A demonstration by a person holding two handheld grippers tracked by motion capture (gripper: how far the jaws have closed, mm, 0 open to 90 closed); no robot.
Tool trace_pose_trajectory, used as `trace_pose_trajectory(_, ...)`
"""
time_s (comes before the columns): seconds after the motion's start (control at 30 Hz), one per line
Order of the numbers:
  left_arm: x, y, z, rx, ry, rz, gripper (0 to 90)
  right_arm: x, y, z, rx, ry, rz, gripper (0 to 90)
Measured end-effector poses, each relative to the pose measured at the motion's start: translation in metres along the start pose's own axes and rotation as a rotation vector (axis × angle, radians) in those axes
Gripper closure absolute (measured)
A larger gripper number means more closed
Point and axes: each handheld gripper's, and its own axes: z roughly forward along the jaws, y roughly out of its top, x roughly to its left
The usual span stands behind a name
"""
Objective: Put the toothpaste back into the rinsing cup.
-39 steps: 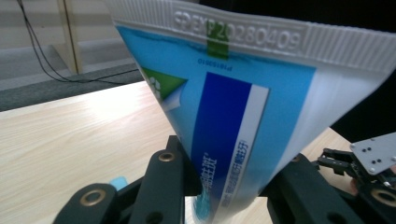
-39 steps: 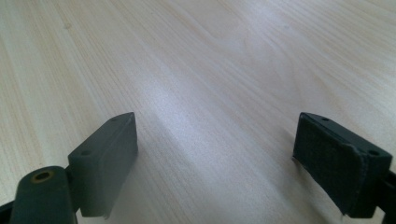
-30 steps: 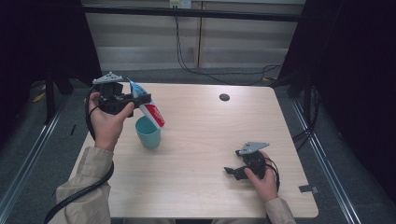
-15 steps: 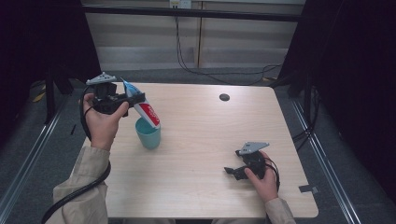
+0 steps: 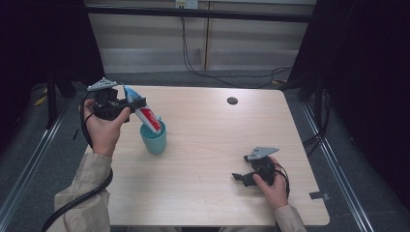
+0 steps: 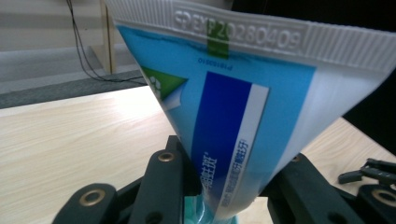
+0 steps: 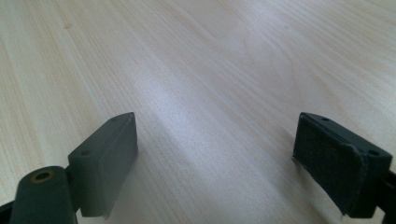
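Left gripper, left of frame: jaws clamped on toothpaste tube, its lower end inside teal cup. Right gripper, lower right: jaws wide, on surface.

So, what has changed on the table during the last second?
The left gripper, shut on the blue-white-red toothpaste tube, moved left and tipped the tube's lower end into the teal plastic cup. The cup and the open right gripper stayed put.
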Motion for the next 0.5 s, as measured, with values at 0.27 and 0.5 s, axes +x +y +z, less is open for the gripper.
trace_pose_trajectory(0.27,0.004,-0.01,0.007,0.018,0.015,-0.01,73.1,0.0,0.0,0.0,0.0,0.0,-0.001,13.3)
trace_pose_trajectory(0.5,0.005,-0.016,0.013,0.026,0.027,-0.012,73.1,0.0,0.0,0.0,0.0,0.0,0.0,13.3)
